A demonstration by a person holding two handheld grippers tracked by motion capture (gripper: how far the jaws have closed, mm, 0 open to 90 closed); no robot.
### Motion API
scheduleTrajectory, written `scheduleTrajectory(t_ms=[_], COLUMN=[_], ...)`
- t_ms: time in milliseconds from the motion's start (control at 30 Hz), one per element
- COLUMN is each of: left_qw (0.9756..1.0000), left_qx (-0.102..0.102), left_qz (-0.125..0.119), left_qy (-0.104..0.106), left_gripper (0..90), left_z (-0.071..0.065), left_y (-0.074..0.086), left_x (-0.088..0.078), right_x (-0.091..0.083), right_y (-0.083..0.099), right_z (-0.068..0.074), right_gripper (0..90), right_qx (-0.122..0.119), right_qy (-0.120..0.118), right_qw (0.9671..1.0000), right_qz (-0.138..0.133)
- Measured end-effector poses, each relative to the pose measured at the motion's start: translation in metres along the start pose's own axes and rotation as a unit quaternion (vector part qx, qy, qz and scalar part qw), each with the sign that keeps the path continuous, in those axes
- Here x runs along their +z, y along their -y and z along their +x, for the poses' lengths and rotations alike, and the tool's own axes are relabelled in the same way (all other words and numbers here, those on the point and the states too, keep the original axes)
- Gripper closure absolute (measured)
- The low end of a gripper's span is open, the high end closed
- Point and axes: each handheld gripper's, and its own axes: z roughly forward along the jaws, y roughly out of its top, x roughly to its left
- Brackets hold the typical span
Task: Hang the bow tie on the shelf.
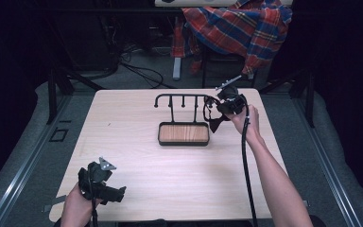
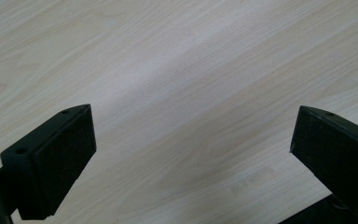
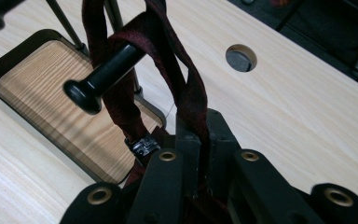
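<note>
A: Where is the right hand-held gripper (image 1: 228, 105)?

B: At the far right of the table (image 1: 137, 184), up against the right end of the black hook rack (image 1: 182, 98). In the right gripper view its jaws are pressed together on a dark red strap (image 3: 186, 88), so it is clenched on that strap.

A: And the strap itself?

B: It loops over the end peg (image 3: 103, 77) of the rack, a black rod with a rounded knob. One band runs down from the peg into the jaws; another hangs lower and carries a small metal buckle (image 3: 142, 146) just in front of the gripper. From the high view the strap (image 1: 210, 115) hangs dark beside the rack's right end (its lower part is hard to make out there).

A: What stands under the rack?

B: A tray base (image 1: 183, 142) with a black rim and a wood-grain inset, near the middle of the table; the rack's posts rise from its far edge.

A: The left one?

B: The left hand-held gripper (image 1: 115, 193) sits at the near left corner, well apart from the rack, held in the person's left hand (image 1: 78, 207). Its own view shows both jaws spread wide over bare pale wood, grasping nothing.

A: Beyond the table?

B: A plaid shirt (image 1: 238, 26) draped over a chair.
</note>
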Motion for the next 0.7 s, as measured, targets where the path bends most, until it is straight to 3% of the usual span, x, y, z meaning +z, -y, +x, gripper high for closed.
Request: scheduleTrajectory(t_ms=[500,700], left_qw=[1.0000,1.0000], left_qx=[0.005,0.005], left_qz=[0.000,0.000], left_qy=[-0.001,-0.002], left_gripper=[0.1,0.1], left_z=[0.000,0.000], left_y=[0.000,0.000], left_x=[0.000,0.000], right_x=[0.016,0.018], right_y=[0.004,0.006], right_z=[0.002,0.001], right_gripper=[82.9,76.3], right_qx=[0.015,0.017], right_qy=[-0.039,-0.054], right_qw=[0.9990,0.9982], right_qz=[0.013,0.017])
